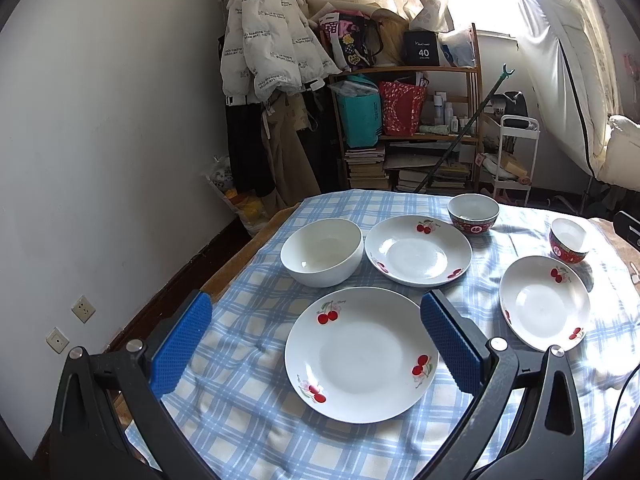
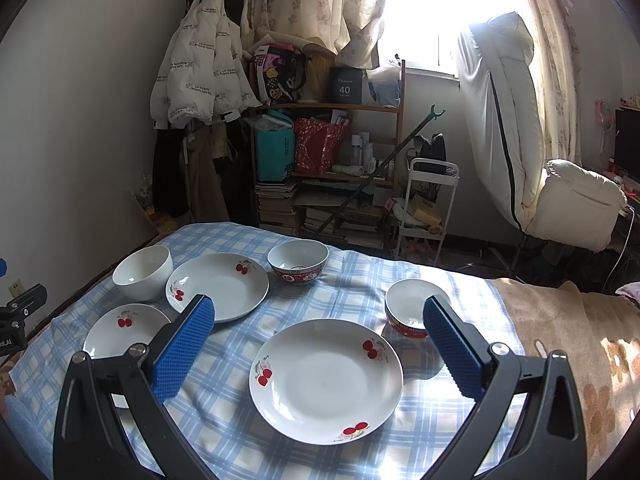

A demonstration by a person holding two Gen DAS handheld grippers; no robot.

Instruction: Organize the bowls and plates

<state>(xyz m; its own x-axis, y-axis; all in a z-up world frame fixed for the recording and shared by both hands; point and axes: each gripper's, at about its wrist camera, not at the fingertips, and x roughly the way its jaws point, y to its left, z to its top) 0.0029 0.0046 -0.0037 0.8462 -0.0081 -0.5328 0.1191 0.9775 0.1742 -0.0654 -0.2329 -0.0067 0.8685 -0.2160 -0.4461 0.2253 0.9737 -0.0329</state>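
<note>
- The left hand-held gripper [image 1: 316,344] hangs above the blue checked cloth [image 1: 248,412] with its blue pads spread wide and nothing between them; the near-left cherry plate [image 1: 362,354] lies flat on the cloth below, framed by the two fingers.
- The right hand-held gripper [image 2: 318,346] is likewise released and empty, its pads apart over the near-right cherry plate [image 2: 326,380].
- A third cherry plate [image 1: 418,250] sits farther back, roughly mid-cloth, flat and apart from the other two.
- The white bowl [image 1: 322,252] stands upright just left of that far plate — so close that the rims look nearly touching, though I cannot tell whether they meet.
- The larger red-patterned bowl [image 1: 473,214] stands upright behind the far plate, near the far edge of the cloth.
- The smaller red-patterned bowl [image 2: 416,312] stands upright at the right, just beyond the near-right plate; in the right wrist view the right finger partly covers it.
- All six pieces sit singly — none stacked.
- A tan flowered blanket [image 2: 580,360] shows at the right of the cloth.
- Behind stand a cluttered wooden shelf [image 2: 328,176] and a hanging white puffer jacket [image 2: 200,76].
</note>
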